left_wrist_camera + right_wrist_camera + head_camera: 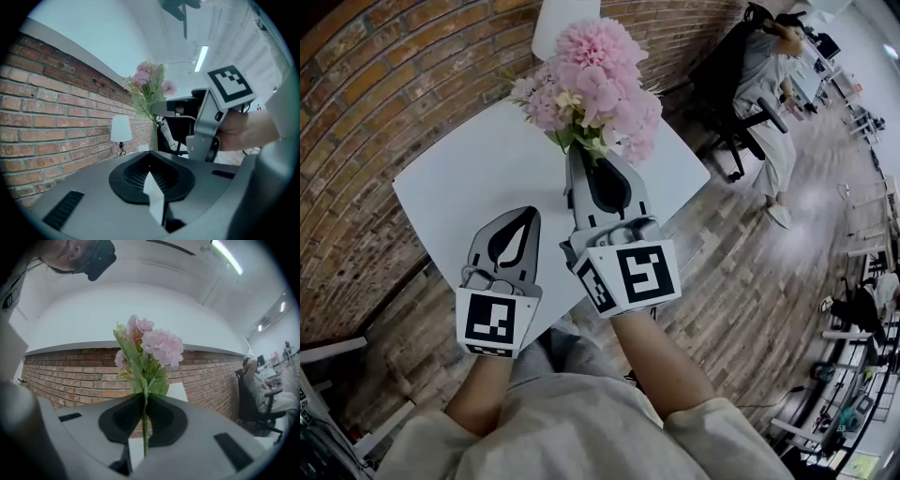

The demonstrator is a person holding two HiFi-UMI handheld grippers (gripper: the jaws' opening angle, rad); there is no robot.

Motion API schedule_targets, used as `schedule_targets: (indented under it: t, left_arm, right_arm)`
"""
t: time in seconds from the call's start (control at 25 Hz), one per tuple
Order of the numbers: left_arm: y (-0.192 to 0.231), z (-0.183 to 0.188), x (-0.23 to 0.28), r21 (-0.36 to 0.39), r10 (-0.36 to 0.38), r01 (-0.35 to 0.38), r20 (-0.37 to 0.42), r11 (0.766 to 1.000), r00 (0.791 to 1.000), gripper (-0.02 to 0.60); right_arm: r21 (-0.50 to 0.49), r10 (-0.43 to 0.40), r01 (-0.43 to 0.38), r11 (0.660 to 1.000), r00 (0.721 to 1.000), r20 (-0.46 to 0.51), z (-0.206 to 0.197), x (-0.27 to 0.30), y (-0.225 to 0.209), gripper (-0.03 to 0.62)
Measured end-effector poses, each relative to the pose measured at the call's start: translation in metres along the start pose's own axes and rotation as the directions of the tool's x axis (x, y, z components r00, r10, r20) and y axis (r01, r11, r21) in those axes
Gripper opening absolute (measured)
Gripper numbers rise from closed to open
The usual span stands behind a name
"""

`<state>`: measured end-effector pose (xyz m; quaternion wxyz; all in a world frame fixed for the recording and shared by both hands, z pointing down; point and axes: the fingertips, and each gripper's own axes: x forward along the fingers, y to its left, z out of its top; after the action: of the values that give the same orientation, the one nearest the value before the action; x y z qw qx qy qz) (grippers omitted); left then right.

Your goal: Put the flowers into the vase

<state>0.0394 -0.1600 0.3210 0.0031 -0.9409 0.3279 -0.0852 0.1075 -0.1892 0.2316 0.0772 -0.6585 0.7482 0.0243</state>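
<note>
A bunch of pink flowers (592,80) with green leaves stands upright over the white table (478,169). My right gripper (581,155) is shut on its stem. In the right gripper view the thin green stem (145,432) runs down between the closed pads, with the blooms (157,345) above the right gripper (143,397). My left gripper (523,217) hovers to the left and nearer to me, shut, with nothing in it. The left gripper view shows the left gripper (151,153) with its pads together and the flowers (150,84) beyond. A white tapered object (565,19), possibly the vase, stands at the table's far side.
A brick wall (366,112) runs along the table's left and far side. A person sits in a black office chair (727,103) to the right, on the wooden floor (750,281). The table's near edge is close to my body.
</note>
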Motion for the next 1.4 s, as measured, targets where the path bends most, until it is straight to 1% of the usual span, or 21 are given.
schedule_targets:
  t: [0.24, 0.48, 0.8, 1.0, 1.12, 1.4]
  left_arm:
    - [-0.003, -0.004, 0.001, -0.006, -0.029, 0.029, 0.008, 1.0, 1.0, 0.003]
    - [-0.005, -0.011, 0.011, -0.006, -0.049, 0.049, 0.014, 0.999, 0.999, 0.003]
    - [0.004, -0.014, 0.004, -0.017, -0.062, 0.062, 0.015, 0.998, 0.998, 0.003]
    - [-0.013, -0.005, 0.015, -0.001, -0.062, 0.062, 0.007, 0.998, 0.998, 0.003]
    - [-0.02, -0.001, 0.023, 0.003, -0.065, 0.065, 0.002, 0.998, 0.998, 0.003]
    - [-0.025, -0.002, 0.029, 0.012, -0.063, 0.063, -0.011, 0.998, 0.998, 0.003]
  right_arm:
    - [-0.01, -0.021, 0.021, 1.0, 1.0, 0.011, 0.002, -0.003, -0.001, 0.028]
    - [-0.019, -0.045, 0.045, 0.999, 0.999, 0.017, -0.002, -0.001, -0.015, 0.028]
    - [-0.039, -0.075, 0.076, 0.996, 0.997, 0.029, 0.002, 0.002, -0.013, 0.028]
    - [-0.043, -0.096, 0.098, 0.994, 0.995, 0.037, 0.009, -0.007, -0.044, 0.028]
    - [-0.051, -0.106, 0.107, 0.993, 0.994, 0.033, 0.005, -0.007, -0.061, 0.028]
    - [-0.044, -0.12, 0.121, 0.992, 0.992, 0.026, -0.014, -0.008, -0.076, 0.028]
